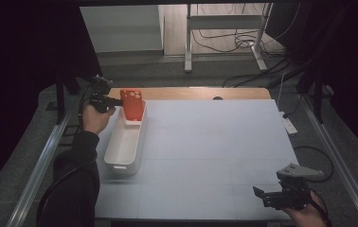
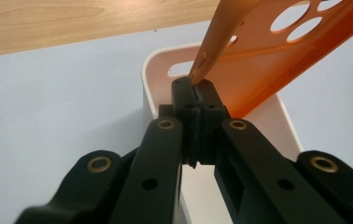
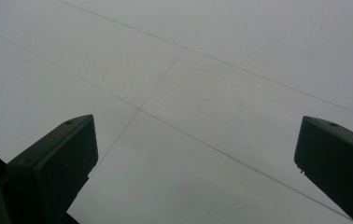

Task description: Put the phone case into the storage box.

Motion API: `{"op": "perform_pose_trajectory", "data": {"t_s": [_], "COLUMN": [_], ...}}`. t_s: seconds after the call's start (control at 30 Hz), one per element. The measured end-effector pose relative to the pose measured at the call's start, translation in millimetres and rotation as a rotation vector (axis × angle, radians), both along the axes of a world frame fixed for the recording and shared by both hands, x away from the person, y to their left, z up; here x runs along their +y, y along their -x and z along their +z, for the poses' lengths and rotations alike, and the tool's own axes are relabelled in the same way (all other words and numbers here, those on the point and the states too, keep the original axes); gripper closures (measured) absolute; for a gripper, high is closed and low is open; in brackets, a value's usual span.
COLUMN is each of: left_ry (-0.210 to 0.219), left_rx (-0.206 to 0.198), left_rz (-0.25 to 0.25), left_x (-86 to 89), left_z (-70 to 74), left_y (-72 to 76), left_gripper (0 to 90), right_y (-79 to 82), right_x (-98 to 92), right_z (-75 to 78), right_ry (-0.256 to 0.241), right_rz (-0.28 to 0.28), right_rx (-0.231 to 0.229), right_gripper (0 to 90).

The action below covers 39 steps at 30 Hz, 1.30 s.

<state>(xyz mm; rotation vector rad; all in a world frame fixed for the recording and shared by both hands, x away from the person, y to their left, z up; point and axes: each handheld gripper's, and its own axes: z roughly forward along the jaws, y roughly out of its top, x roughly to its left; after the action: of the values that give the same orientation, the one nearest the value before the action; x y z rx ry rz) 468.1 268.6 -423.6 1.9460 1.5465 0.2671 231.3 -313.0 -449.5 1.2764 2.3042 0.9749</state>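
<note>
The left gripper (image 1: 115, 101) pinches an orange phone case (image 1: 132, 105) by its edge, above the far end of a white bin (image 1: 122, 146). The right gripper (image 1: 264, 195) hangs spread wide, holding nothing.

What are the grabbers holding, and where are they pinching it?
The left gripper pinches the orange phone case by its side edge, above the white bin. The right gripper is open, holding nothing.

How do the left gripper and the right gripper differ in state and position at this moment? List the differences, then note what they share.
The left gripper has its jaws shut on the edge of the orange phone case; the right gripper has its jaws wide apart and holds nothing. The left gripper is at the table's far left, over the far end of the white bin; the right gripper is at the near right, over bare white table. Both are black, two-jawed and hand-held.
</note>
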Motion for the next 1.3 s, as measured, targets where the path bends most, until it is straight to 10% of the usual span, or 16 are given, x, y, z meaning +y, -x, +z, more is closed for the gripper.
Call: {"op": "perform_pose_trajectory", "data": {"t_s": [0.7,1.3], "left_ry": [-0.011,0.029], "left_rx": [0.039,-0.032], "left_rz": [0.037,-0.005], "left_x": [-5.6,-4.4], "left_z": [-21.6,-16.0], "left_y": [-4.1,-2.6], "left_gripper": [88.4,69.5], "right_y": [-0.4,-0.5], "right_x": [0.6,0.8], "right_z": [-0.3,-0.4], "right_ry": [0.002,0.004], "right_rz": [0.002,0.006], "right_rx": [0.005,0.007], "right_gripper": [0.0,0.0]}}
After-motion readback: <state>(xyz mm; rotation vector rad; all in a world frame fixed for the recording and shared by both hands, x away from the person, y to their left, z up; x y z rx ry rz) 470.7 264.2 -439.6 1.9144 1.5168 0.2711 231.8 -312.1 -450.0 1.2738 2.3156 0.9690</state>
